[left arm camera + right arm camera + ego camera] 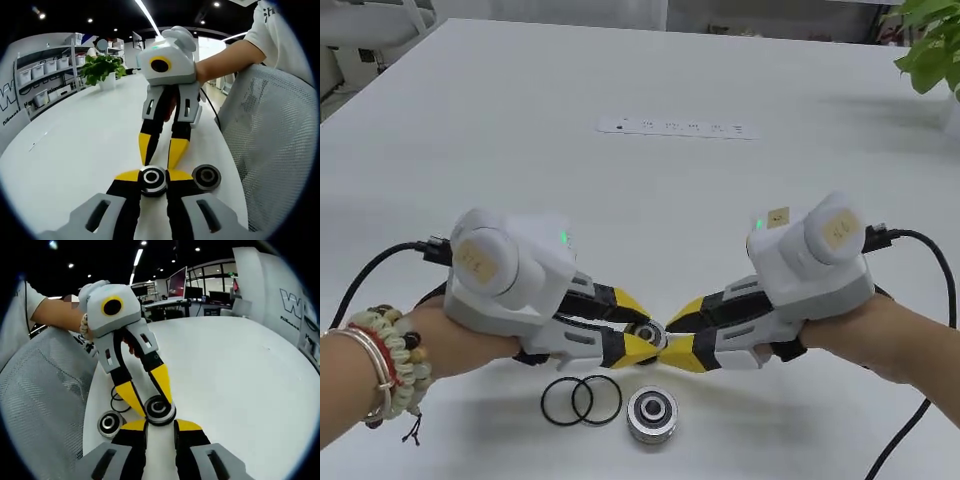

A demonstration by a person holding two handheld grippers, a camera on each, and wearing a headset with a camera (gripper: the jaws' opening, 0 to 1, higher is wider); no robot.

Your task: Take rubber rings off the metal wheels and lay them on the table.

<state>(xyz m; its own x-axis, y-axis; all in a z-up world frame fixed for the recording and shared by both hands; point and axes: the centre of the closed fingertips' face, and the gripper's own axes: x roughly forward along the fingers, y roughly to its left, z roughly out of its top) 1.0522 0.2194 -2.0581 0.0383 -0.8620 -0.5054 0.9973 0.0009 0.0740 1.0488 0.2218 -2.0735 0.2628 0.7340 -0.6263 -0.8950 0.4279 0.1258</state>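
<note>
Two small round silver metal wheels are here to count: one is up in the air between your grippers (pixel 152 180), and the other lies flat on the white surface (pixel 620 200), close in front of you (pixel 651 413). Two thin black rubber rings (pixel 581 399) lie on the surface too, just beside that flat wheel, and one ring laps over the other. Two grippers are at work, one in each hand. Your left gripper (pixel 638 328) has its yellow-tipped jaws clamped on the wheel in the air, one jaw on each side of it. Your right gripper (pixel 672 334) comes at that wheel from the other side, with its tips right up against it. A thin gap shows between the right jaws, but you cannot tell from here if they are nipping anything. The right gripper view shows a dark band round the rim of the held wheel, so it looks like one ring is not off yet. You seem to be in the middle of pulling that ring off. Next you likely need to hold the wheel tight with the left, catch only the dark ring with the right tips, peel it over the rim, and lay it down by the other two.
</note>
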